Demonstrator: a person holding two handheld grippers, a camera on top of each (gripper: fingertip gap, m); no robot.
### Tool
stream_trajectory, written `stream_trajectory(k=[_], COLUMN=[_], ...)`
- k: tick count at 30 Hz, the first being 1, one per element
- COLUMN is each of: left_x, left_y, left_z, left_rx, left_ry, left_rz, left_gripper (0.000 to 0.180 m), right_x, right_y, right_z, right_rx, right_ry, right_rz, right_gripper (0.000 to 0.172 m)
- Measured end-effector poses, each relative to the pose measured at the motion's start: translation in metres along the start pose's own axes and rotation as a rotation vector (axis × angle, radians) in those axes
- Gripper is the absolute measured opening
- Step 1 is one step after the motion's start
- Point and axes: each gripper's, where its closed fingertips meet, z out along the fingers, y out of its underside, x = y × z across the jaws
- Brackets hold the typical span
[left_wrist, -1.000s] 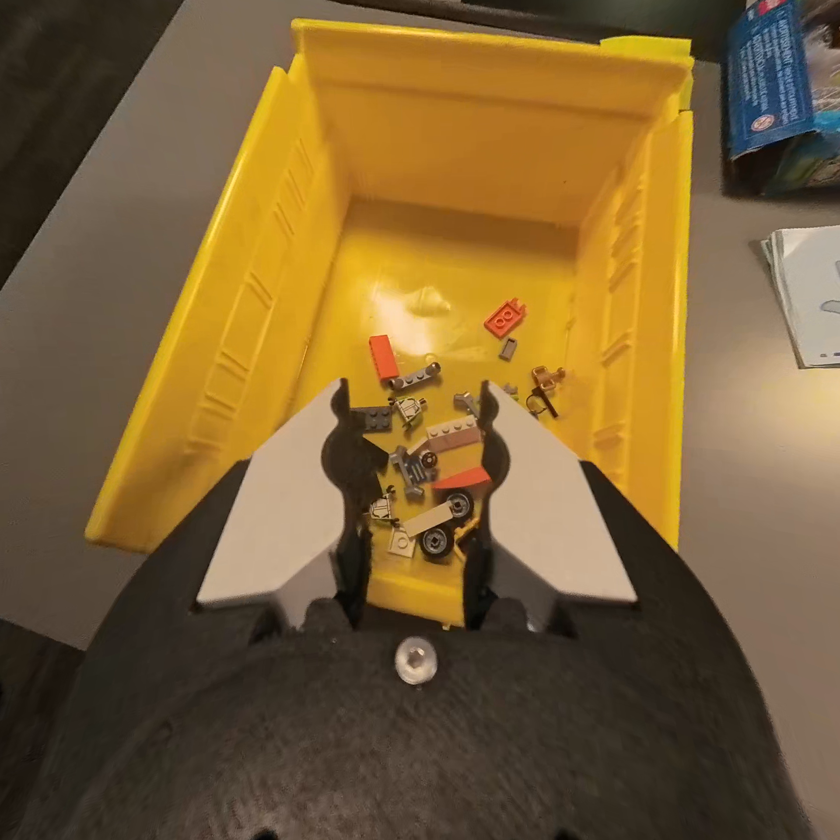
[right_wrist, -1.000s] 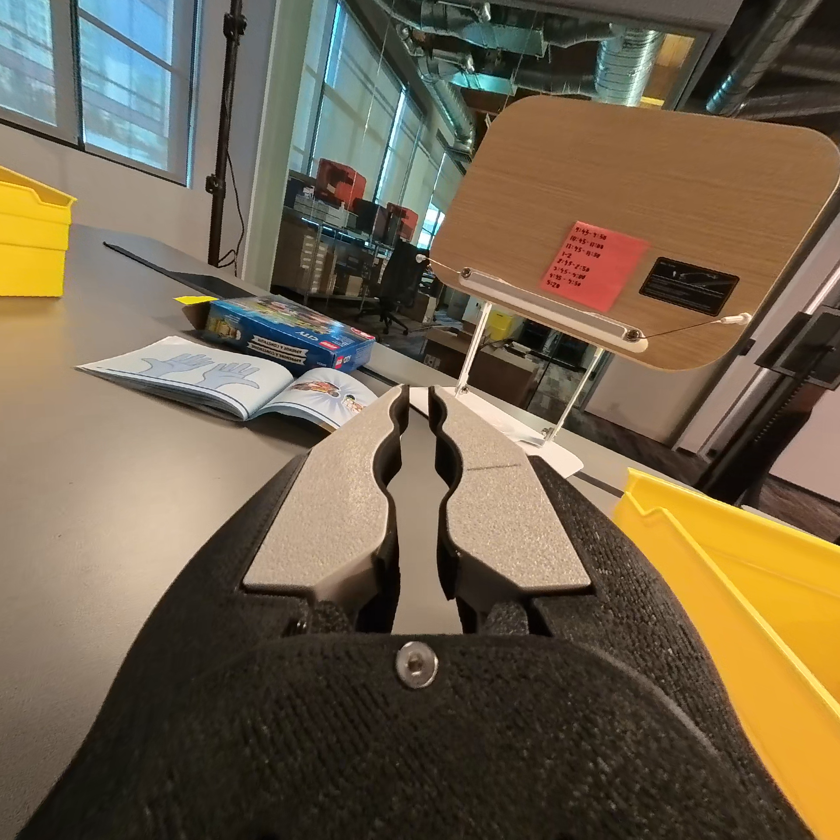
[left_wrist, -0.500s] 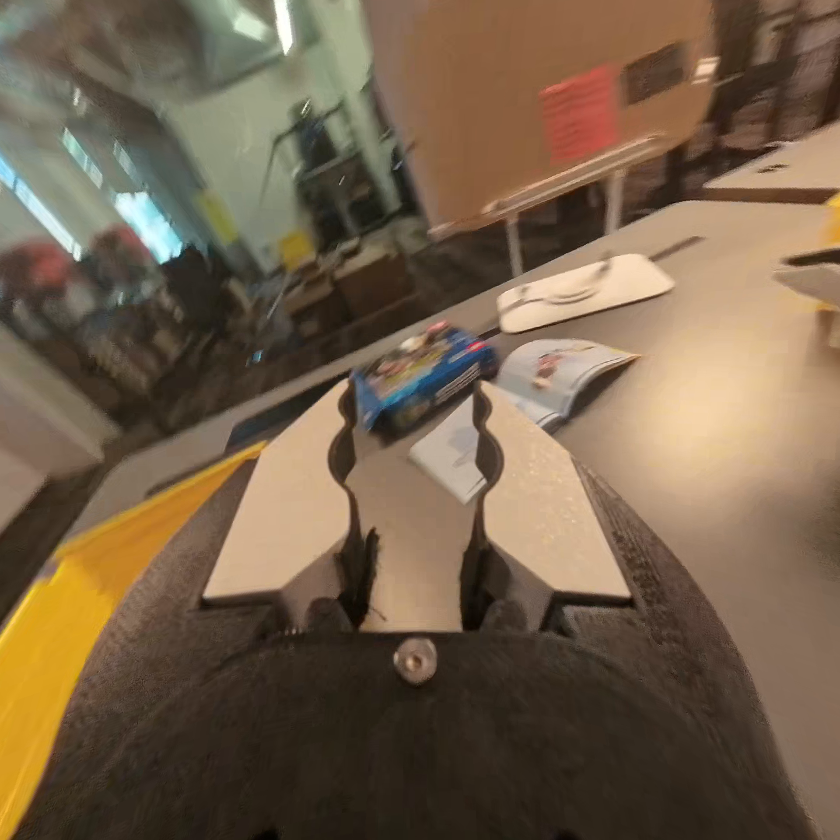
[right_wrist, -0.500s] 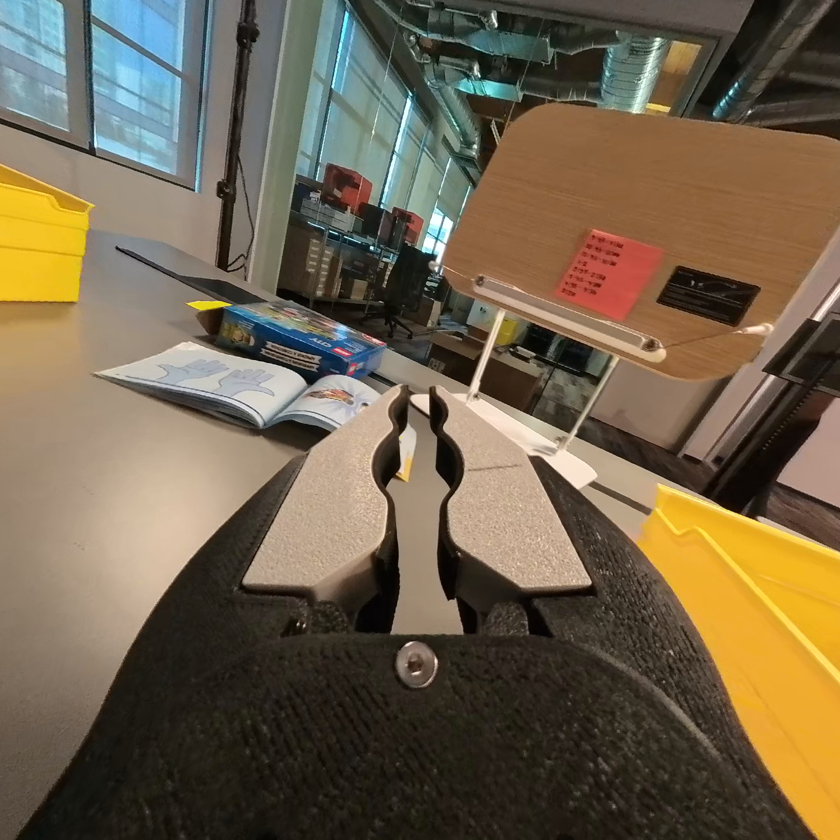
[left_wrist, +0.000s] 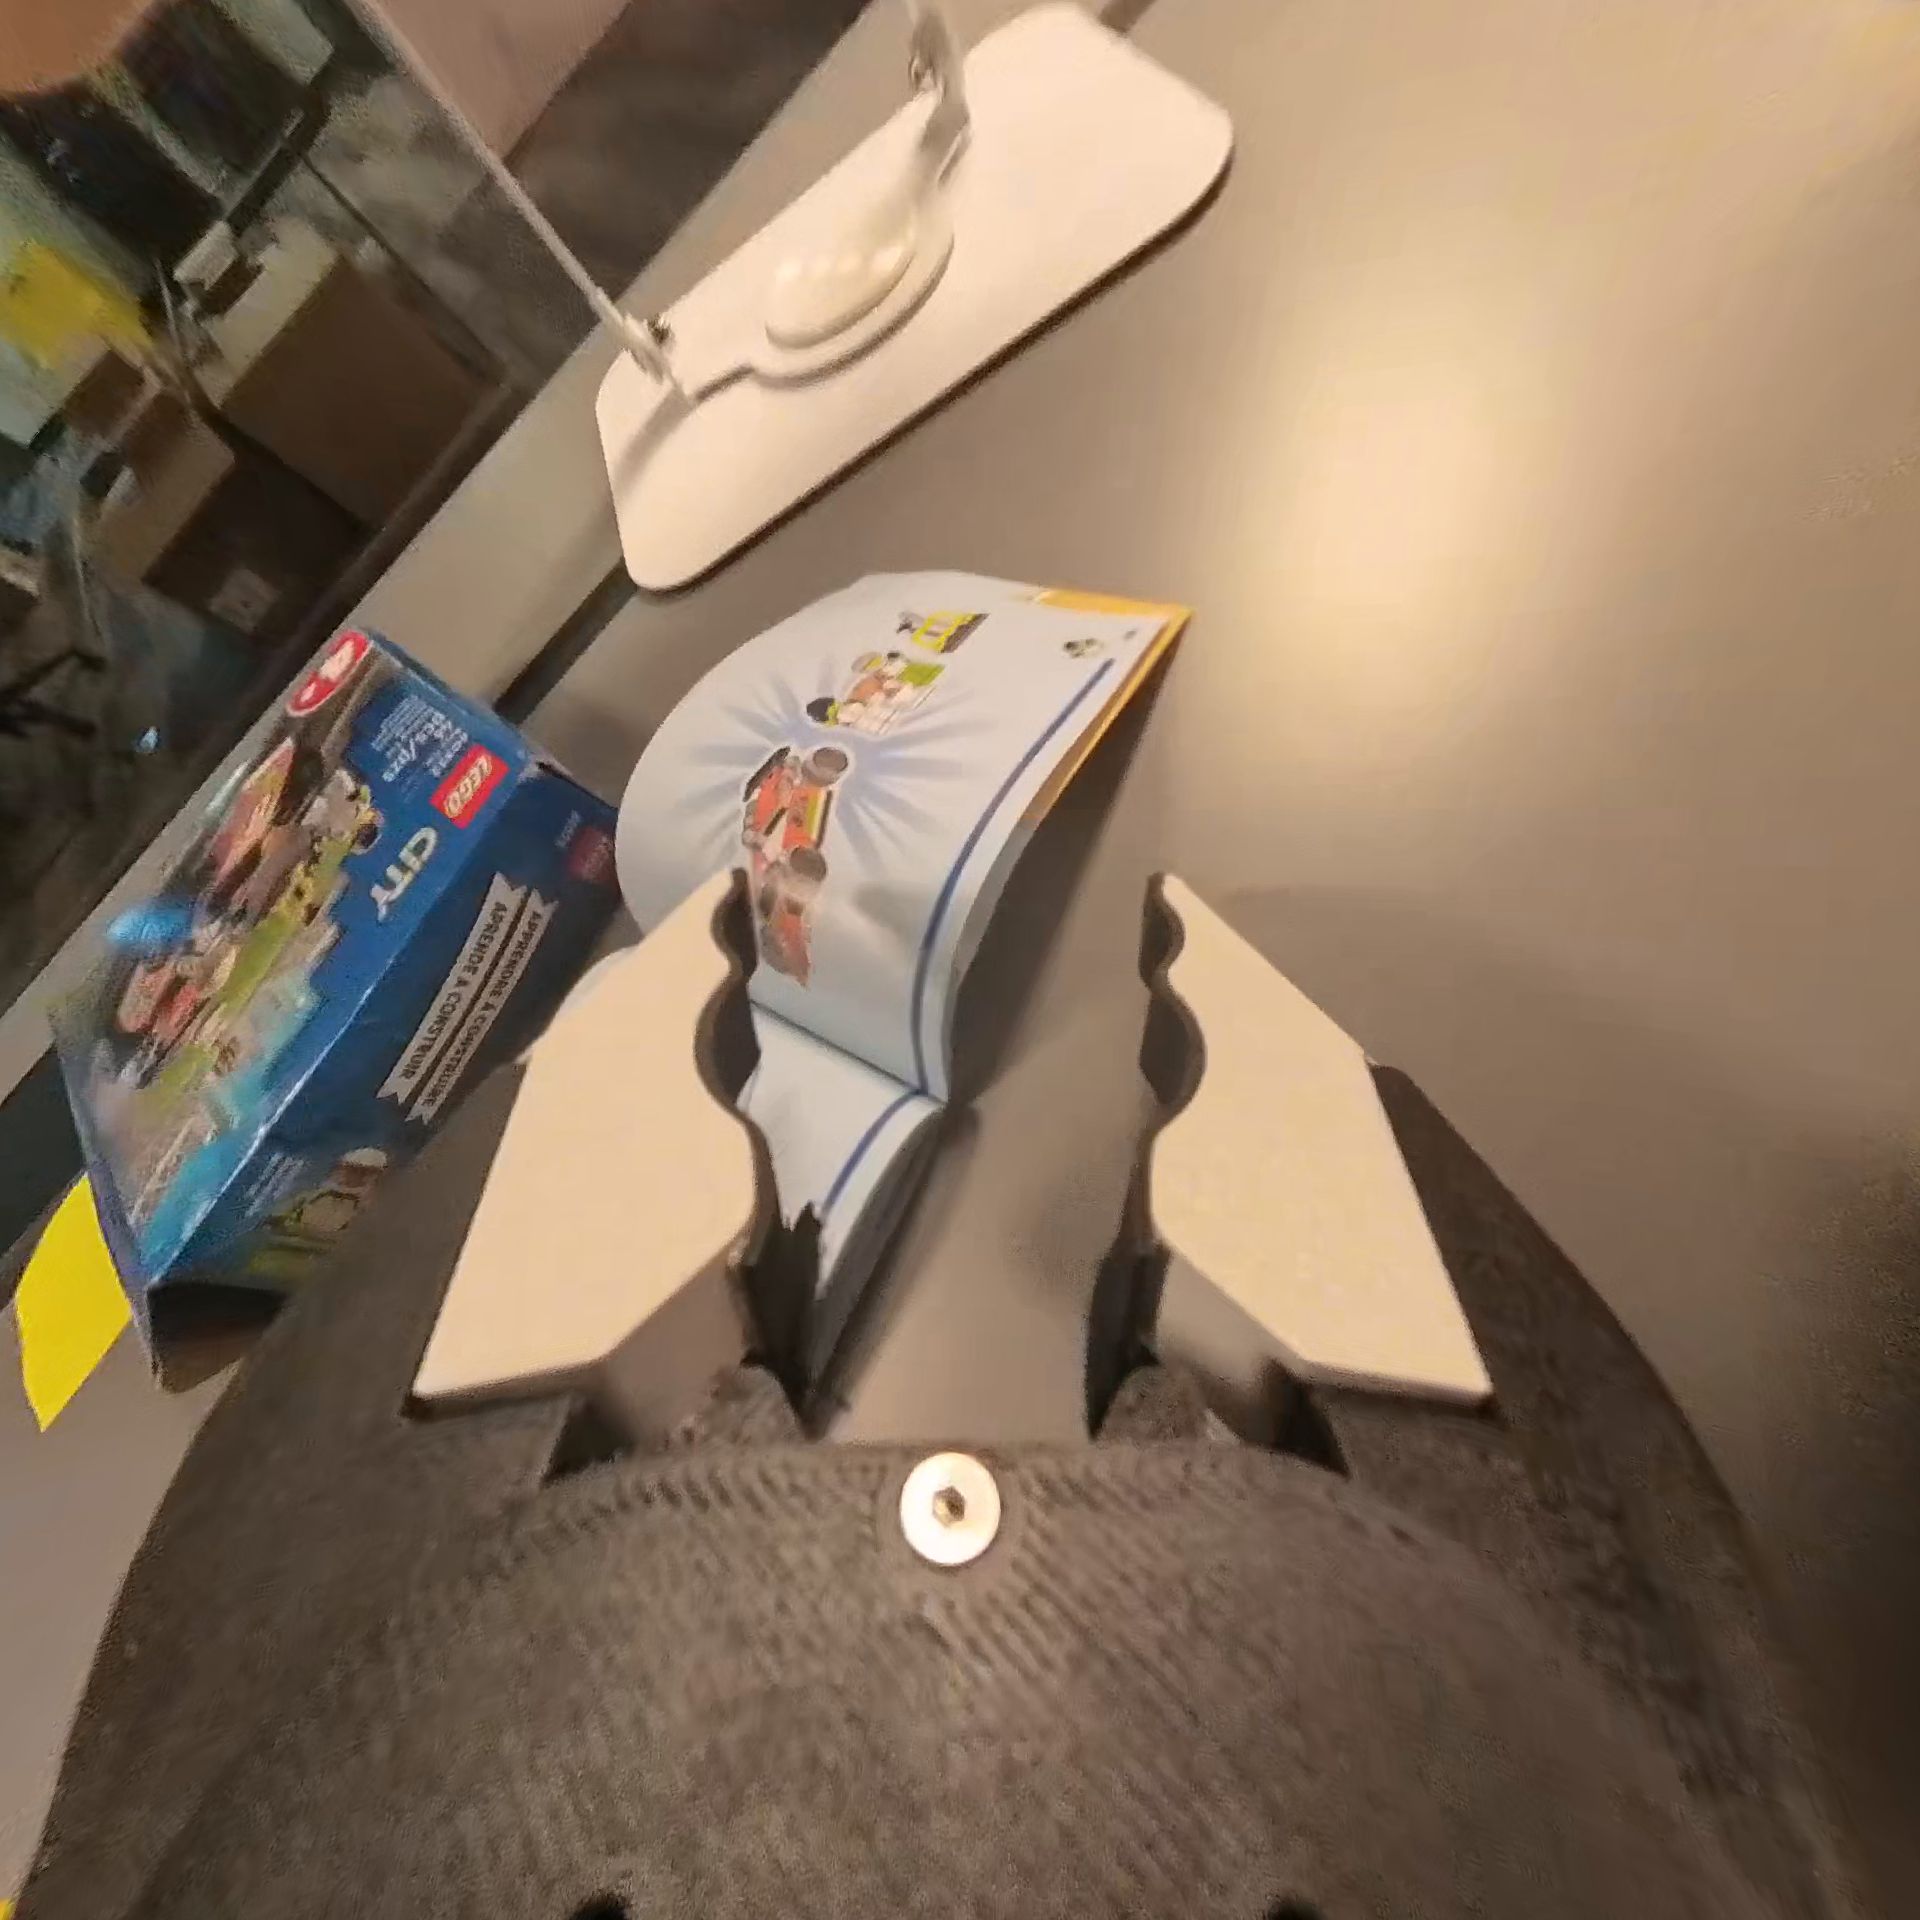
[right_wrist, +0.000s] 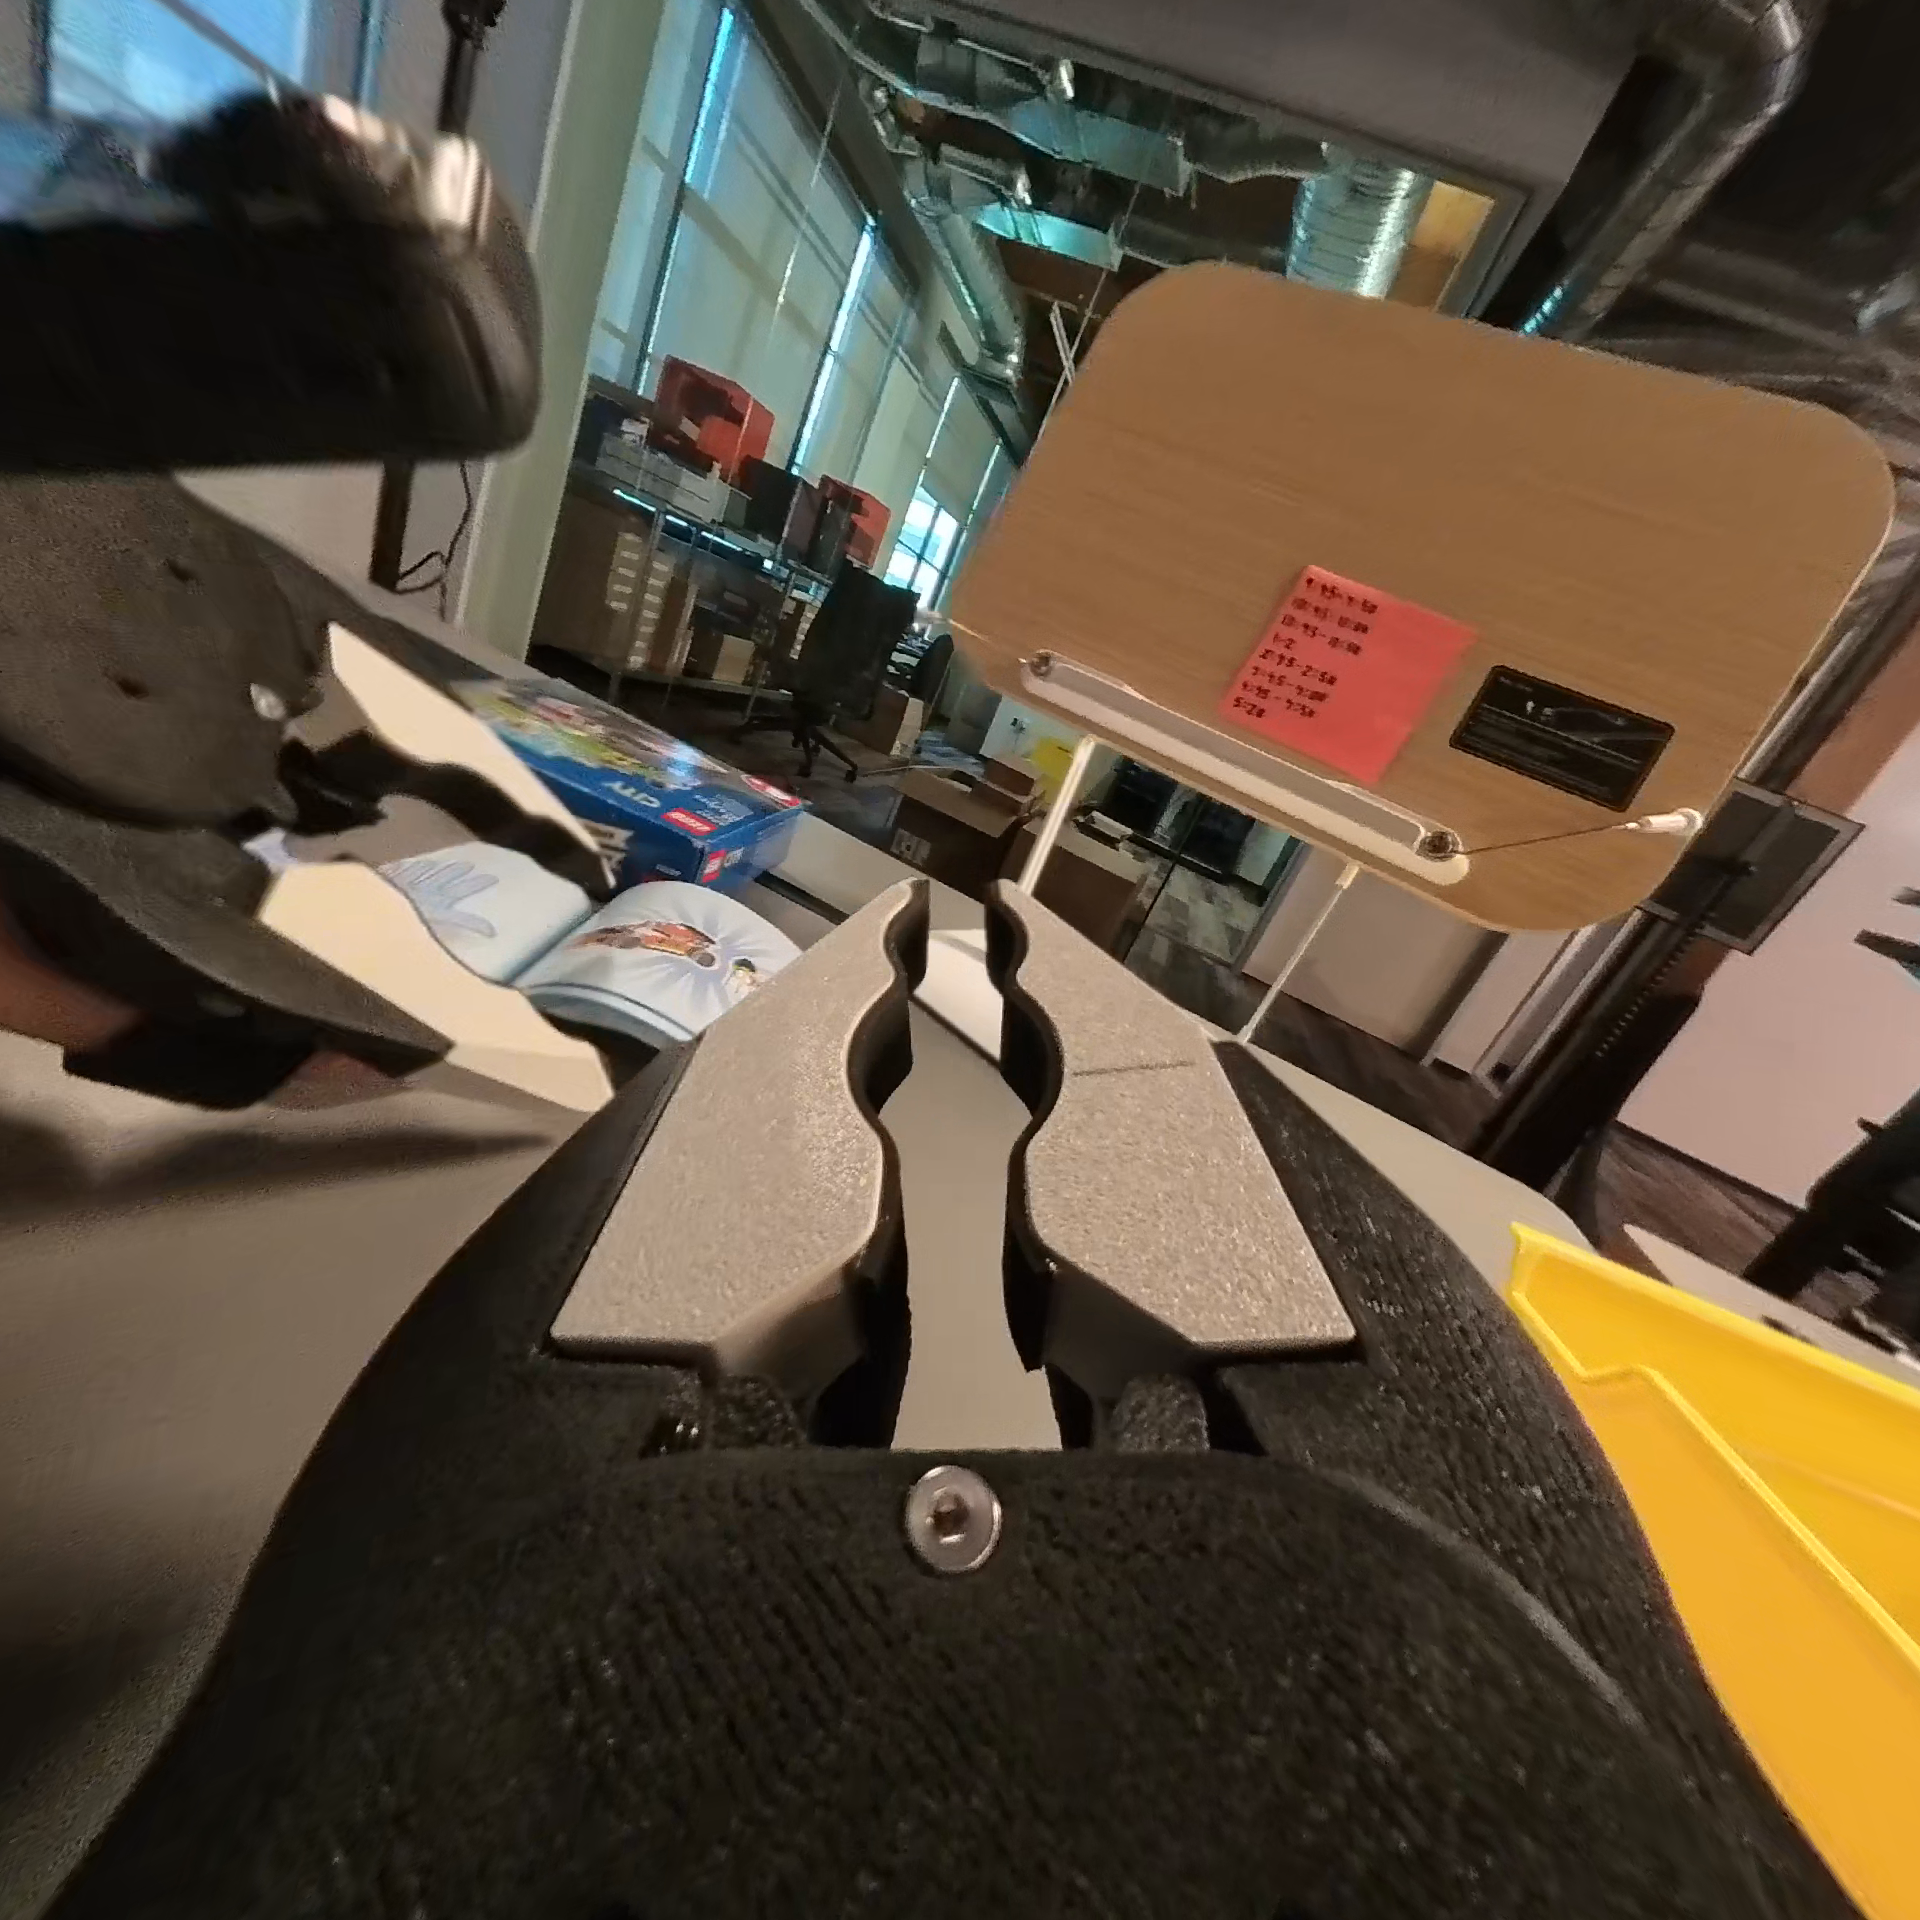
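Observation:
My left gripper is open wide and empty. It hovers just above an open instruction booklet on the grey table, and the booklet's curled page rises between the fingers without being pressed. The right wrist view shows the same gripper at the left, over the booklet. A blue toy box lies left of the booklet. My right gripper is low over the table, closed down to a narrow slit with nothing between its fingers.
A white stand base sits beyond the booklet and carries a wooden board with a pink note. A yellow bin is at my right gripper's right. A yellow tape strip lies by the box. About 12 centimeters separates my left fingertips from my right.
My left gripper swung away from the yellow bin of bricks over to the booklet and opened wider. It came into the right wrist view. My right gripper barely moved.

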Motion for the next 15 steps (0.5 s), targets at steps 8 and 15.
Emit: stream_trajectory(k=[8, 15], left_x=[-0.025, -0.051], left_y=[0.008, 0.01], left_z=[-0.004, -0.031], left_rx=[0.052, 0.246], left_ry=[-0.031, 0.103], left_rz=[-0.206, -0.649], left_gripper=[0.046, 0.031], right_x=[0.0, -0.036], right_y=[0.003, -0.004], right_z=[0.018, 0.032], right_rx=[-0.007, -0.012], right_ry=[0.017, -0.06], right_rz=[0.036, -0.02], right_gripper=[0.01, 0.01])
